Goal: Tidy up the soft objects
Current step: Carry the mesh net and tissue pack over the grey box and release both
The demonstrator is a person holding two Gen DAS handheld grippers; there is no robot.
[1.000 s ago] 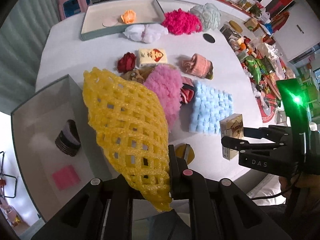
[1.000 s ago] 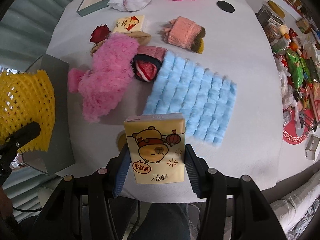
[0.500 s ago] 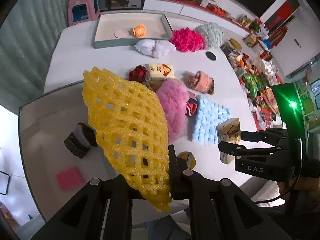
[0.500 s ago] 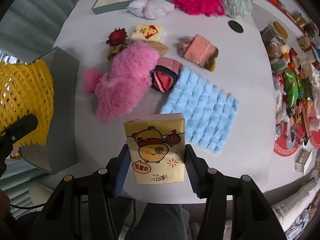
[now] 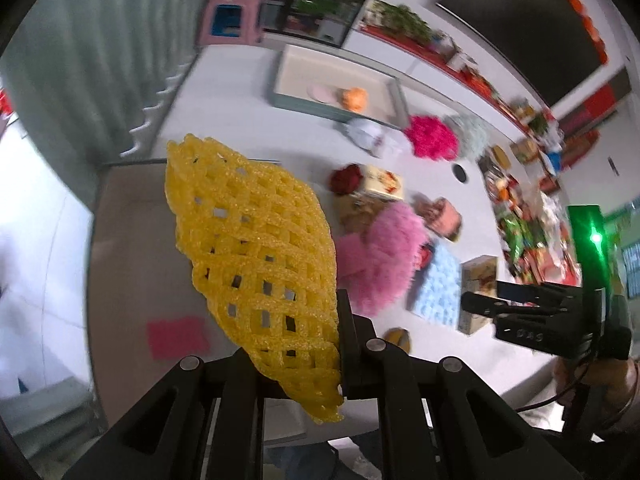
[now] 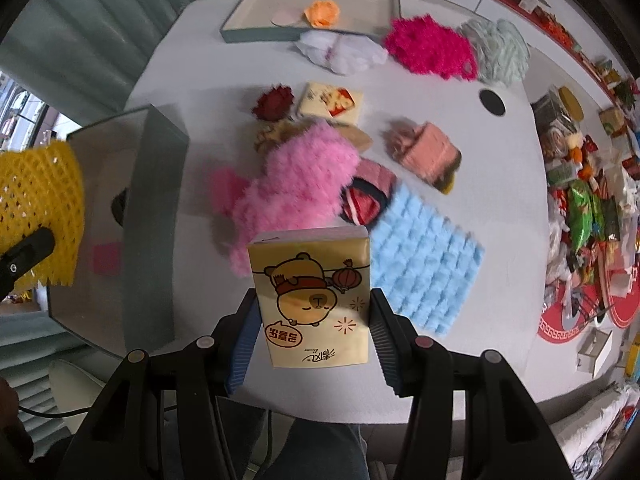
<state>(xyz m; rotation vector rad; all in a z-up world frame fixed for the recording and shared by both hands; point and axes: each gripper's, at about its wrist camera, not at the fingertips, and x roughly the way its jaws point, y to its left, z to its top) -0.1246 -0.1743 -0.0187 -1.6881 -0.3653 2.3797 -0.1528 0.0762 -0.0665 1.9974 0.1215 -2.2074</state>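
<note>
Moved: both grippers have risen — table (image 6: 500, 184) looks farther
Left gripper (image 5: 340, 344): clamped on yellow foam net (image 5: 252, 240)
Right gripper (image 6: 312, 328): clamped on tissue pack (image 6: 312, 296)

The left tool (image 5: 340, 344) points steeply downward, its jaws pinched tight on the yellow foam net (image 5: 256, 248), which stands up between them. The right tool (image 6: 312, 320) points straight down, jaws half spread and clamped on both sides of the tissue pack (image 6: 314, 296). A hand (image 5: 596, 376) grips the right tool's handle.
</note>
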